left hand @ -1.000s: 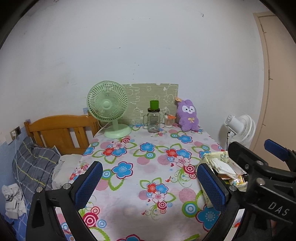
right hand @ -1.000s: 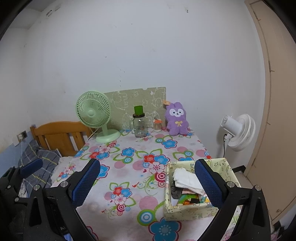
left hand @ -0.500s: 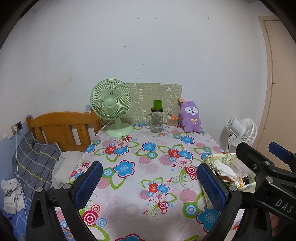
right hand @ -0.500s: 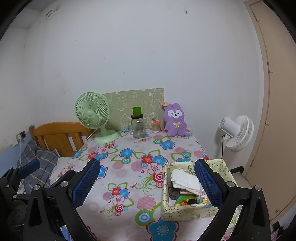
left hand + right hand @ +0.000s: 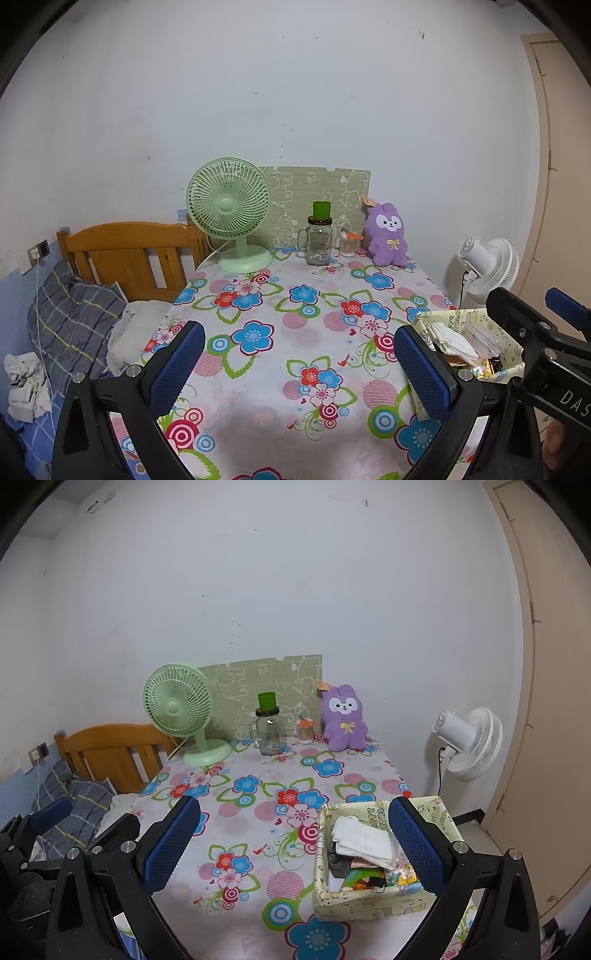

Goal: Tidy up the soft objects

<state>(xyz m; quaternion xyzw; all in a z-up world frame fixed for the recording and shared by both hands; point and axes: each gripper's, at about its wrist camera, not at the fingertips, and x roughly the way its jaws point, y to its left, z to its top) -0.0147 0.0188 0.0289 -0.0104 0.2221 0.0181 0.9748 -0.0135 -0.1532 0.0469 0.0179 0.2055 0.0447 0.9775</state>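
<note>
A pale yellow fabric storage box (image 5: 369, 899) sits at the table's near right edge, holding folded white cloth (image 5: 364, 840) and colourful soft items. The same box (image 5: 458, 317) shows at the right of the left wrist view. A purple plush rabbit (image 5: 343, 718) stands upright at the far end of the table, also seen as the plush (image 5: 386, 236). My left gripper (image 5: 299, 365) hangs open over the near table, nothing between its blue pads. My right gripper (image 5: 293, 845) is open too, its right finger in front of the box.
A flowered tablecloth (image 5: 295, 314) covers the table. At the far end stand a green desk fan (image 5: 231, 214), a glass jar with a green cup on top (image 5: 319, 236) and a small jar (image 5: 347, 245). A white floor fan (image 5: 469, 742) stands right; a wooden bed with bedding (image 5: 81, 314) lies left.
Both grippers have drawn back and risen slightly, so the table looks a little farther away. Both stay open and nothing on the table has moved.
</note>
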